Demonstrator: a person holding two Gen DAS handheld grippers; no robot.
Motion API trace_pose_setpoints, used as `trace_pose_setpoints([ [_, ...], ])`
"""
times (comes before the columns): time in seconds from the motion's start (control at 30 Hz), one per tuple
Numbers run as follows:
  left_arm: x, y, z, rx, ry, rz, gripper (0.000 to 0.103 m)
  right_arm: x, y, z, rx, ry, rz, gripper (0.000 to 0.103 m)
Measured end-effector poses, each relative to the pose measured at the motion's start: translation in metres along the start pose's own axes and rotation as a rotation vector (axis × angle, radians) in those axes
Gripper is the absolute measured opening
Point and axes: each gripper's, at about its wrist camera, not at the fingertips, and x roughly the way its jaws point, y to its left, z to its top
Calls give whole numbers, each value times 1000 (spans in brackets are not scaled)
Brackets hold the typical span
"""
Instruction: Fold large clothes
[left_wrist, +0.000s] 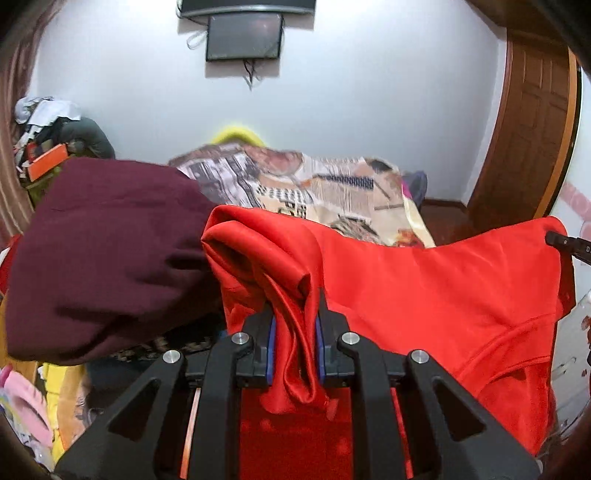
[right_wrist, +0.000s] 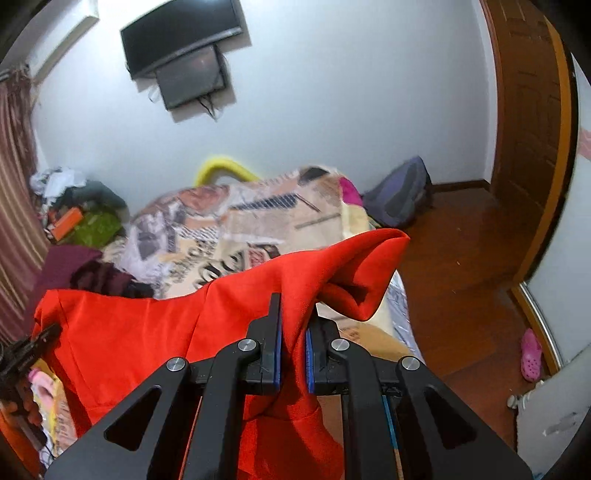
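A shiny red garment (left_wrist: 424, 295) hangs stretched between my two grippers above a bed. My left gripper (left_wrist: 294, 314) is shut on one bunched corner of the red garment, which drapes over its fingers. The tip of the right gripper (left_wrist: 565, 243) shows at that view's right edge, at the cloth's other corner. In the right wrist view the right gripper (right_wrist: 293, 325) is shut on the opposite corner of the red garment (right_wrist: 147, 332). The left gripper (right_wrist: 33, 347) appears at that view's left edge, holding the far corner. A maroon garment (left_wrist: 103, 258) lies bunched to the left.
A bed with a patterned blanket (right_wrist: 240, 229) lies ahead, with a yellow headboard (right_wrist: 221, 164) behind it. A clothes pile (right_wrist: 81, 206) sits at the far left. On the wooden floor (right_wrist: 461, 258) are a purple backpack (right_wrist: 402, 192) and a pink shoe (right_wrist: 532, 354). A wooden door (right_wrist: 524, 110) stands on the right.
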Motion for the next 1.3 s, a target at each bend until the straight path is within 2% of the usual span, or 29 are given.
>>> trace_pose_setpoints([
  [0.2,55,-2,-6,0,106,1,16,39,-22,-15,15,79,-44,8],
  [0.33,81,-1,-12,18,146,28,17,64,-38,-26,38,137,-69,8],
  [0.5,100,7,-21,10,188,34,19,79,-56,-41,69,193,-62,9],
  [0.63,101,3,-27,47,196,59,21,78,-58,-47,52,199,-62,10],
  [0.67,101,1,-28,61,197,67,23,76,-57,-47,46,199,-65,10],
  [0.77,101,-3,-30,90,213,99,36,71,-54,-46,38,205,-69,10],
  [0.87,90,-2,-31,83,203,100,43,61,-51,-45,30,213,-76,11],
  [0.9,85,-1,-32,80,199,98,49,56,-50,-45,27,210,-78,13],
  [0.97,75,-1,-31,80,186,98,54,47,-48,-45,17,201,-88,17],
  [1.03,65,-2,-31,90,178,97,55,31,-43,-45,-5,181,-90,21],
  [1.2,34,-4,-36,95,160,70,66,-6,-27,-50,-41,140,-67,51],
  [1.3,19,-5,-45,96,154,61,67,-19,-17,-55,-40,135,-21,56],
])
